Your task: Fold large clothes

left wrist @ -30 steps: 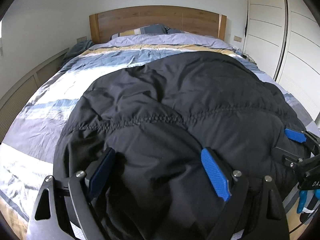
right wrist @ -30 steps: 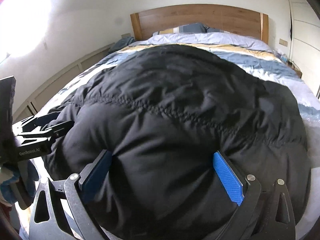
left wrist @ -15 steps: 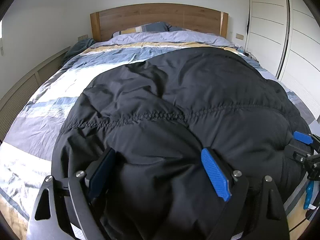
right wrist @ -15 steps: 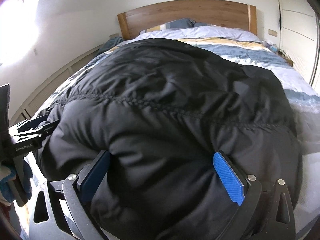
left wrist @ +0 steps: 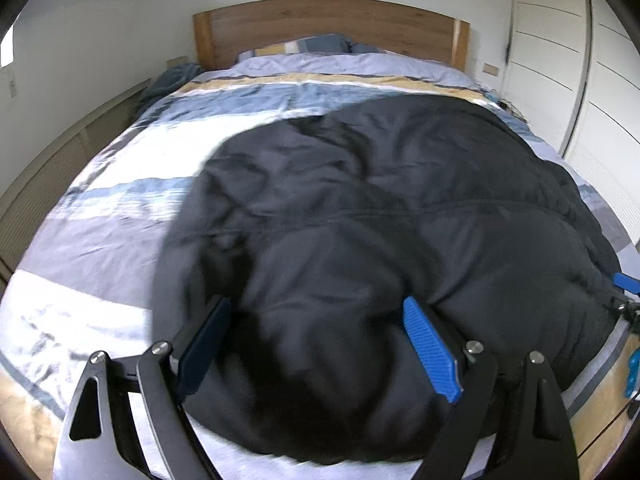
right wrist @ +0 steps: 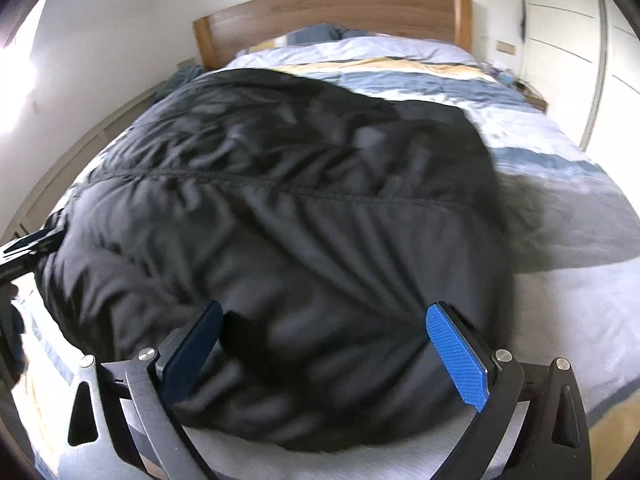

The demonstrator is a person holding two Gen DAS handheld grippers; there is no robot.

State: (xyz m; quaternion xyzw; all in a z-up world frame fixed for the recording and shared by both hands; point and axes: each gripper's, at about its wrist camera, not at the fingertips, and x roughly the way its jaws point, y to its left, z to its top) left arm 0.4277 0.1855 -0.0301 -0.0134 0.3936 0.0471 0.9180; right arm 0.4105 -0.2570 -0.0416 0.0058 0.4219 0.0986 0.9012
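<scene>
A large black puffy quilted jacket (left wrist: 380, 232) lies spread on the striped bed; it also fills the right wrist view (right wrist: 280, 220). My left gripper (left wrist: 316, 340) is open, its blue pads on either side of a bulge at the jacket's near edge. My right gripper (right wrist: 324, 344) is open the same way at the near edge further right. The right gripper's blue tip shows at the far right of the left wrist view (left wrist: 626, 280). The left gripper's black finger shows at the left edge of the right wrist view (right wrist: 28, 246).
The bed (left wrist: 120, 208) has a blue, white and yellow striped duvet and a wooden headboard (left wrist: 320, 20) with pillows (left wrist: 316, 44). White wardrobe doors (left wrist: 580, 60) stand to the right. A low panelled ledge (left wrist: 60, 152) runs along the left wall.
Both grippers have pulled back and risen a little; more bare duvet shows beyond and beside the jacket. The jacket's near edge has shifted and looks blurred by motion.
</scene>
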